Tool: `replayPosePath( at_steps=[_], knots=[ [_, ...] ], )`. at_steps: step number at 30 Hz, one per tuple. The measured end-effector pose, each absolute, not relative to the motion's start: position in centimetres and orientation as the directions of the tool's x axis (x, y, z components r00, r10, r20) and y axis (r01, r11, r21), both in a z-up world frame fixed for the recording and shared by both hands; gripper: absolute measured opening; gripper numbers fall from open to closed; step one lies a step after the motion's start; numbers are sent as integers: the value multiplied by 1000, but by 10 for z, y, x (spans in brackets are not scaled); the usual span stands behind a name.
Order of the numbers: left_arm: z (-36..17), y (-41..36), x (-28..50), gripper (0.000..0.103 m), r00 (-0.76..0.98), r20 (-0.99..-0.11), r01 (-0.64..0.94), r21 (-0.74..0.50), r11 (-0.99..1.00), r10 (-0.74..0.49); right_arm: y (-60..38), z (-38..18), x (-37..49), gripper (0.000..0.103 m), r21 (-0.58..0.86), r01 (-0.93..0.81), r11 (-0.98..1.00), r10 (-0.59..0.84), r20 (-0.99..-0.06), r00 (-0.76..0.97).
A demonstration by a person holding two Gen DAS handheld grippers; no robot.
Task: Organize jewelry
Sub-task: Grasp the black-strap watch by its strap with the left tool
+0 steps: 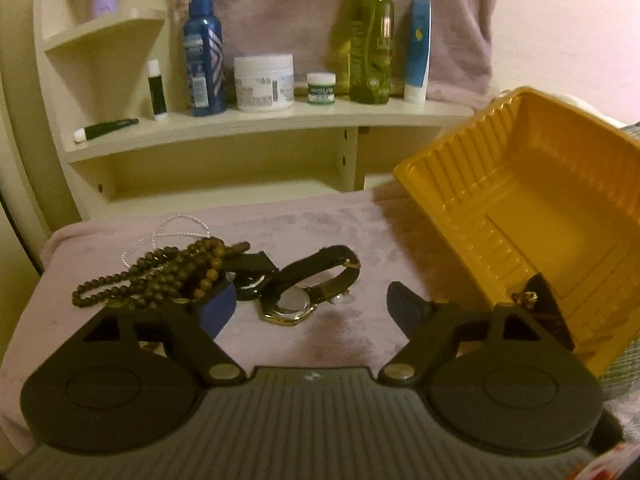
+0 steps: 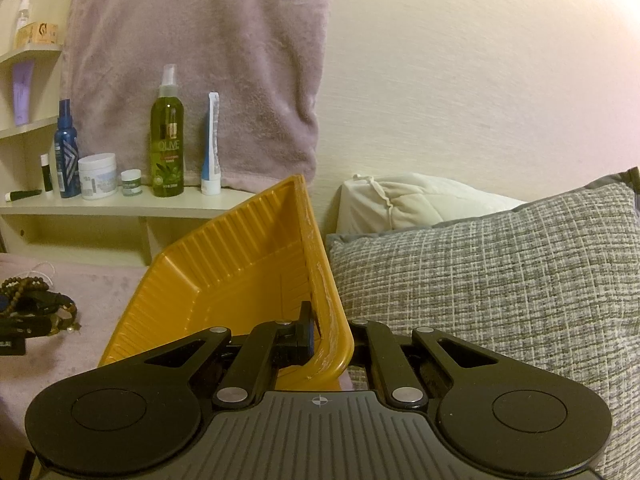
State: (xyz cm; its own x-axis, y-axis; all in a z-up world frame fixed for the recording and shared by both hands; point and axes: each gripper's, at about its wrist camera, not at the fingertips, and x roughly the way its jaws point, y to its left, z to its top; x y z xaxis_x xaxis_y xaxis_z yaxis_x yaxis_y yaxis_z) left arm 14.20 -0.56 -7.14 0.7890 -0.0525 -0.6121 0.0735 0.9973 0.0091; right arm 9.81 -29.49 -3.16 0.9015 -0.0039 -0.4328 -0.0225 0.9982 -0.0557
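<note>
Step in hand: picking jewelry for the tray. Left gripper (image 1: 310,300) jaws wide apart, nothing between them; watch (image 1: 290,306) just ahead at 12 o'clock, beads (image 1: 160,276) at 10. Right gripper (image 2: 320,336) clamped on yellow tray (image 2: 224,264) rim, tilting it. Next: close on watch. Open cloth toward 2 o'clock.

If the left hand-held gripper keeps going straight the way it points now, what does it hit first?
Most likely the watch: it lies on the pink cloth just ahead of the open left hand-held gripper, between its fingers. Depth is uncertain; the beads sit beside the left finger.
</note>
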Motion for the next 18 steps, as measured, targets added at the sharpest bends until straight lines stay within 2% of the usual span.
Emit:
replayPosePath(
  at_steps=[10,16,18],
  knots=[
    [-94,-23,166,79,799,-601,25,73,997,24,-296,-32,101,6,-62,-22,998,-7,-438,899],
    [-98,-23,174,71,792,-609,14,86,996,41,-296,-33,101,6,-62,-21,998,-8,-439,898],
    [-98,-22,175,65,792,-610,18,87,996,38,-296,-33,101,6,-63,-22,998,-8,-439,899]
  ],
)
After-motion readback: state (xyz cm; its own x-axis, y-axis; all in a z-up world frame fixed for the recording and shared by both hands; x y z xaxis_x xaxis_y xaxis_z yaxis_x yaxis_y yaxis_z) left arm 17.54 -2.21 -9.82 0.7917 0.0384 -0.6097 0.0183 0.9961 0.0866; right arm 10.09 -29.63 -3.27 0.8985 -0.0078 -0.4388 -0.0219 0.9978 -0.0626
